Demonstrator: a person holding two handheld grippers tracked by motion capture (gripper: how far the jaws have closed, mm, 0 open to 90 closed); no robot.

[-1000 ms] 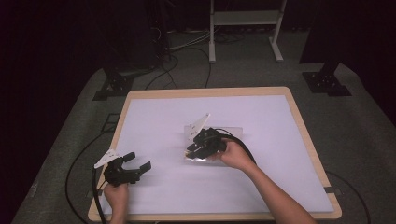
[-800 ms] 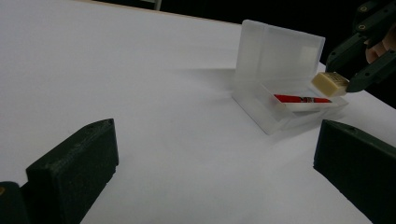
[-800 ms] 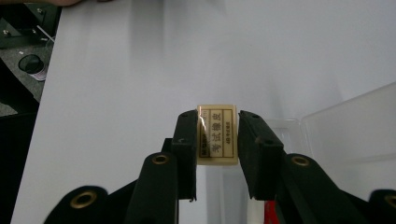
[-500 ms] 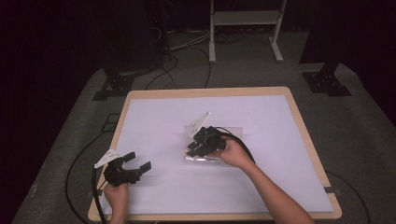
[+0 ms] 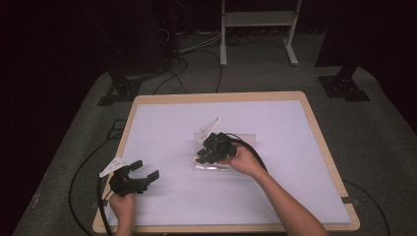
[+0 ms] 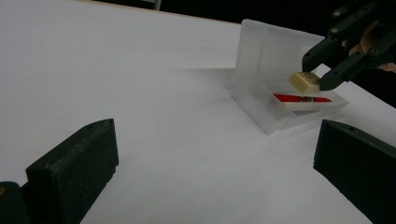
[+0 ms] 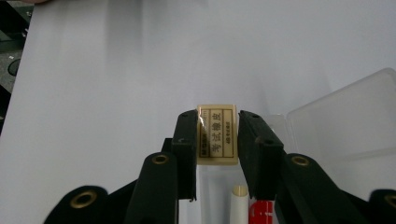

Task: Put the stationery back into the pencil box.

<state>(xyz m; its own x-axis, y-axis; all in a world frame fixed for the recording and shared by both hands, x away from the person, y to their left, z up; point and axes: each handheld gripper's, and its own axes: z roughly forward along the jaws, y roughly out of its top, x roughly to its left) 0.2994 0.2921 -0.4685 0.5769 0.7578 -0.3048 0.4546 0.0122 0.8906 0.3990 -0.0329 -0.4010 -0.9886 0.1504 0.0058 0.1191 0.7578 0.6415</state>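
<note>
Eraser [image 7: 217, 134] sits pinched between my right fingers [image 7: 186, 140], just above the open clear case [image 6: 280, 109] where a red pen [image 6: 301, 98] lies. Next I judge I lower and let go inside. My left fingers [image 6: 74, 172] rest spread, holding nothing.

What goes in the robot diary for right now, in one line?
right gripper: shut on eraser | over open clear case | left gripper: open, idle

A cream eraser [image 7: 217, 135] printed with dark characters inside a ruled border was seen between black fingers [image 7: 184, 140]. A frosted clear case [image 6: 275, 70] was shown holding a red-and-white pen [image 6: 301, 99], on a white, wood-edged worktop [image 5: 162, 128].
</note>
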